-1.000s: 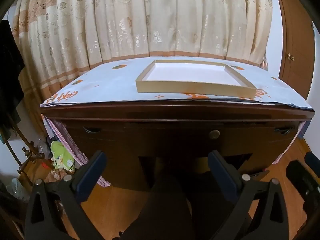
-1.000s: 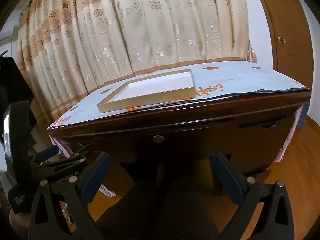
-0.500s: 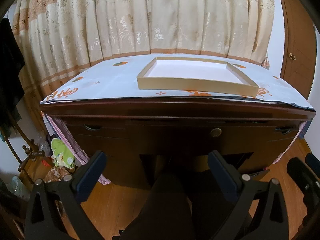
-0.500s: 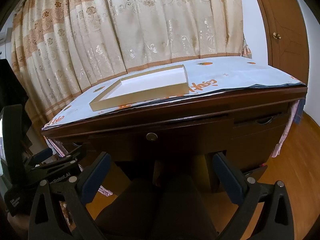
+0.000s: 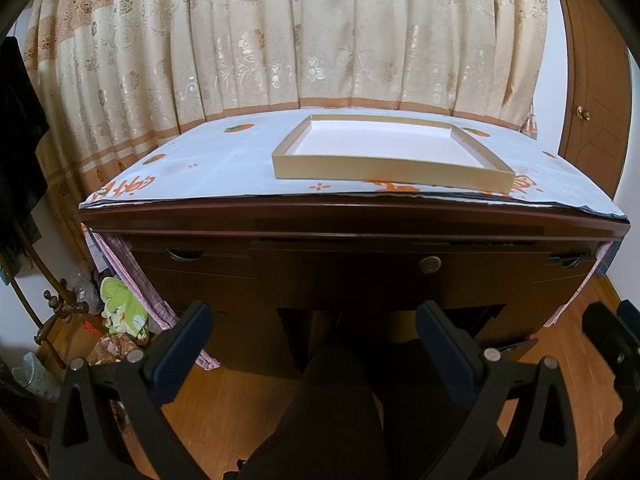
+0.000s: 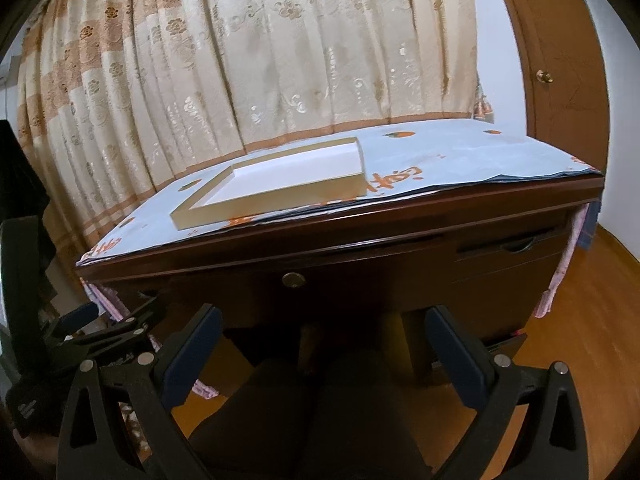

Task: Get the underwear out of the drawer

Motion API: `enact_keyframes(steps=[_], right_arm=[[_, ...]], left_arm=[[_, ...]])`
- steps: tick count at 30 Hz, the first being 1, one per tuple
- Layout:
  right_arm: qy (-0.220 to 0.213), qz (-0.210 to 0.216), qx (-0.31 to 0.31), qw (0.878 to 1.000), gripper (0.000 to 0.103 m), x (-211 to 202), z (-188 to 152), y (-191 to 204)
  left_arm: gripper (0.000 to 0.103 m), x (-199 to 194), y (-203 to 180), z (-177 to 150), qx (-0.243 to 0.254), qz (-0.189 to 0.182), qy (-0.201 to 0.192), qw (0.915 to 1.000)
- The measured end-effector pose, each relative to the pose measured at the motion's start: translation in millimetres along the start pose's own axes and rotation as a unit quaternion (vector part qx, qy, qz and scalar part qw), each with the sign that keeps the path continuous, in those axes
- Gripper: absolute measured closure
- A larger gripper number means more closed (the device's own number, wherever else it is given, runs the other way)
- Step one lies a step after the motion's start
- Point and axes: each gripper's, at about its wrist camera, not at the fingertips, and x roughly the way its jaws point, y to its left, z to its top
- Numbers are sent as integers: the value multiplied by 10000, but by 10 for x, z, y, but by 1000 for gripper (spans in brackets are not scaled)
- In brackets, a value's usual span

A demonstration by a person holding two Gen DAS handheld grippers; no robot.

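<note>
A dark wooden desk stands ahead with its middle drawer shut; the drawer has a round brass knob, also seen in the right wrist view. No underwear is in view. My left gripper is open and empty, well short of the desk front, above dark-trousered legs. My right gripper is open and empty at about the same distance. The left gripper also shows at the left edge of the right wrist view.
A shallow gold-edged white tray sits on the desk's white cloth with orange print. Side drawers with handles flank the middle one. Curtains hang behind. Clutter and a green cloth lie on the floor at left.
Both views have risen and tilted a little, so the desk top and tray sit lower and nearer in frame. Both grippers stay open.
</note>
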Motion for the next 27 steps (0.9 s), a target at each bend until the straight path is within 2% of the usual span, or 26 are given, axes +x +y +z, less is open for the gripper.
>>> enact_keyframes(steps=[4, 11, 27], right_arm=[[-112, -232, -37, 9997, 1, -32, 27, -11], [-220, -335, -171, 9991, 1, -26, 74, -8], [-102, -277, -200, 9994, 1, 5, 62, 28]], left_arm=[[0, 0, -3, -2, -3, -2, -2, 10000], [0, 3, -8, -7, -3, 6, 1, 10000], [0, 6, -7, -5, -7, 5, 3, 10000]])
